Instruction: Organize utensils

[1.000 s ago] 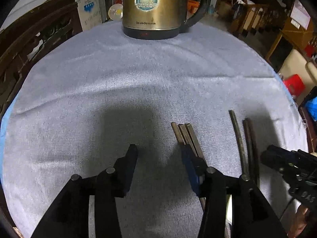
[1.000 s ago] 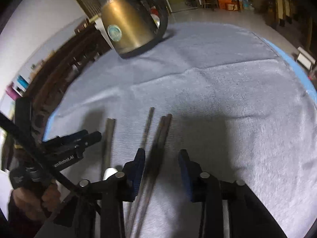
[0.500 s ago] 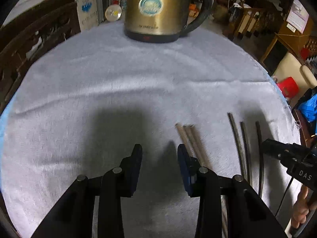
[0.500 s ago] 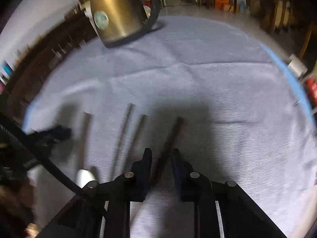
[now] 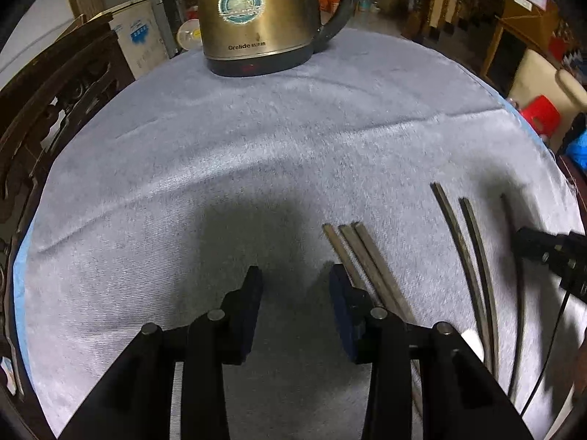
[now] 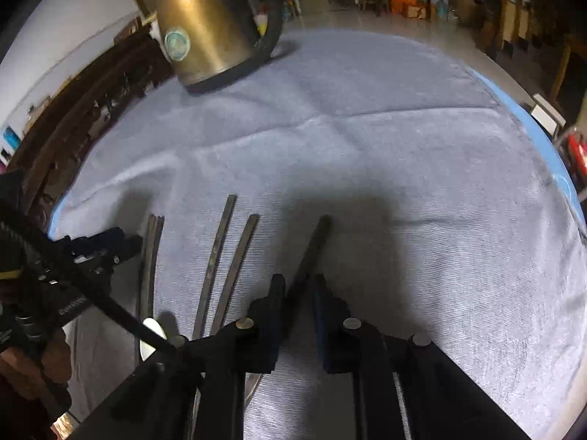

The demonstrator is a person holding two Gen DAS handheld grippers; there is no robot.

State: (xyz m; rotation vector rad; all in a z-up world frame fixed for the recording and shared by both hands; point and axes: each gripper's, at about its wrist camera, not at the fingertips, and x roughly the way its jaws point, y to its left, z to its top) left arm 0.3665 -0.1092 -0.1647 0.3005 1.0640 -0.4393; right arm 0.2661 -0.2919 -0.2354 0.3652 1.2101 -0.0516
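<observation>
Several dark chopsticks lie on a grey-blue cloth. In the left wrist view a bundle of three lies just right of my open, empty left gripper, touching its right finger. Two more chopsticks lie further right, and a blurred single one passes by my right gripper. In the right wrist view my right gripper is shut on one chopstick, which points forward. The pair and the bundle lie to its left. A white spoon bowl shows near the bottom left.
A brass-coloured electric kettle stands at the far edge of the round table. Dark carved wooden chairs stand along the left. The cloth's right edge drops off to the room. My left gripper's body shows in the right wrist view.
My right gripper closed on one chopstick and shifted it to the right, away from its pair. My left gripper narrowed its opening and moved slightly forward beside the bundle.
</observation>
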